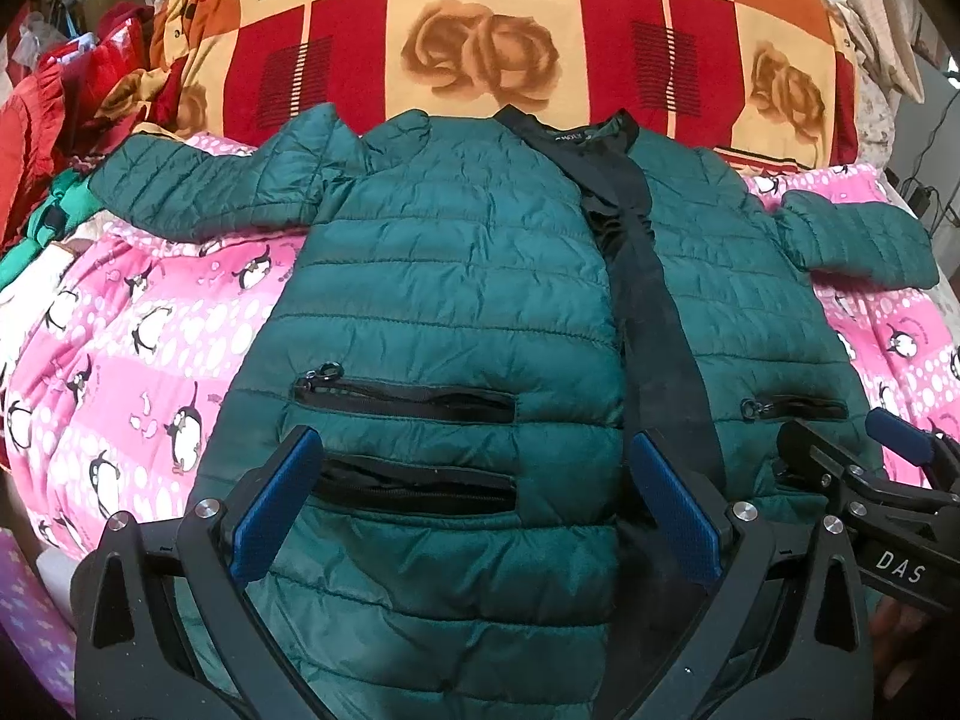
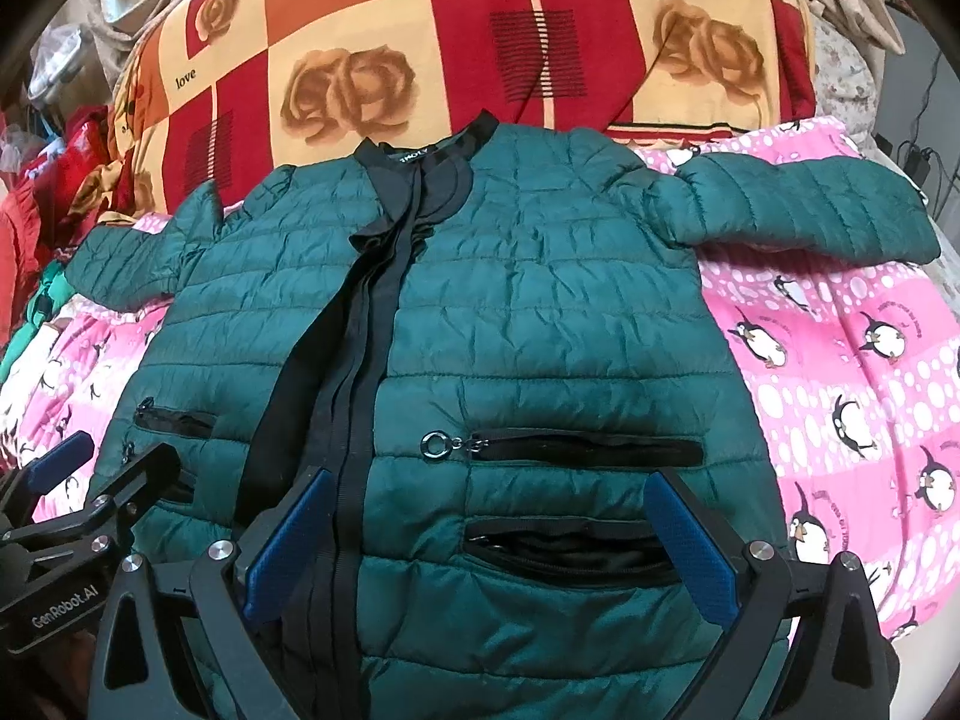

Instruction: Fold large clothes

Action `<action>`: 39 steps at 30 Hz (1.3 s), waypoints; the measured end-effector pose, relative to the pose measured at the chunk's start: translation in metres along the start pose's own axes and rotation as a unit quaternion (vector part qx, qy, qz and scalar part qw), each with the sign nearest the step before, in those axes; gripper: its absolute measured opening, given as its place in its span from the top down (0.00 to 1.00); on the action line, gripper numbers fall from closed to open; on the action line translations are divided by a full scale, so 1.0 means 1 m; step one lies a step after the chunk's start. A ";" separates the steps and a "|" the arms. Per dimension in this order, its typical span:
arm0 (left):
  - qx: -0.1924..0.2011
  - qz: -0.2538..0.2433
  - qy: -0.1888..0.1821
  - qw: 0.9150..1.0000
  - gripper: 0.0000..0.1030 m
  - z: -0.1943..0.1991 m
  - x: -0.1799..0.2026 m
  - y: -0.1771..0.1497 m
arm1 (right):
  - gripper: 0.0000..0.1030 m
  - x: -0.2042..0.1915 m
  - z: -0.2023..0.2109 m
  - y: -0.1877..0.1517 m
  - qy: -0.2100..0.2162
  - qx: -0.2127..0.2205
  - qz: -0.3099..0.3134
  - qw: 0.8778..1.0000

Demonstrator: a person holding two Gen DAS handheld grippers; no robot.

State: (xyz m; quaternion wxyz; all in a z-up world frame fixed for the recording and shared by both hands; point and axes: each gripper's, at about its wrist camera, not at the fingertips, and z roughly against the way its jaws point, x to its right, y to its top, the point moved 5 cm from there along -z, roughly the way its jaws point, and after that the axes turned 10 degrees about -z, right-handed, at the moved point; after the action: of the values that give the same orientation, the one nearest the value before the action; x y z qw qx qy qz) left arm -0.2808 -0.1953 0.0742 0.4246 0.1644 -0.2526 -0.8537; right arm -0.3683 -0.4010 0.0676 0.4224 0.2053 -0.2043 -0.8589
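A big green puffy jacket (image 1: 456, 312) lies flat on its back on a pink blanket with penguins (image 1: 120, 360) — the blanket covers a bed. The front of the jacket faces up. Both sleeves stick out to the sides. A black zipper strip (image 1: 648, 312) runs down the middle of the jacket, from the collar at the far end to the hem at the near end.

The left gripper (image 1: 474, 498) hangs over the near part of the jacket. Its jaws are spread wide and hold nothing. Between its blue pads (image 1: 276, 504) you can see two black pocket zippers (image 1: 408, 399), one above the other.

The right gripper (image 2: 492, 546) hangs over the other half of the jacket, just beside the left one. Its jaws are spread wide too, with nothing in them. A small metal ring (image 2: 437, 444) hangs on the pocket zipper there.

Past the collar sits a big pillow (image 2: 456, 48) with red, orange and cream squares, brown roses and the word "love". A pile of red cloth (image 1: 54, 102) lies off to the left.
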 end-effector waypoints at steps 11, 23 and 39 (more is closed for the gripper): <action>-0.009 0.001 -0.004 1.000 0.01 -0.008 0.003 -0.002 | 0.00 0.000 -0.006 0.000 -0.004 -0.002 0.000 1.000; -0.011 0.002 0.008 1.000 0.01 -0.016 0.001 -0.001 | 0.00 -0.003 -0.014 0.005 -0.001 -0.007 0.002 1.000; 0.001 0.017 0.050 0.999 0.01 -0.033 -0.035 0.032 | 0.00 -0.020 -0.034 0.031 0.009 -0.006 0.010 1.000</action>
State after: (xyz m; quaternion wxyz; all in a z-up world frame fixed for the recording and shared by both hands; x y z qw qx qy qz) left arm -0.2235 -0.1934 0.0680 0.4507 0.2033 -0.2345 -0.8370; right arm -0.3193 -0.4081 0.0591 0.4341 0.2083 -0.1973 -0.8540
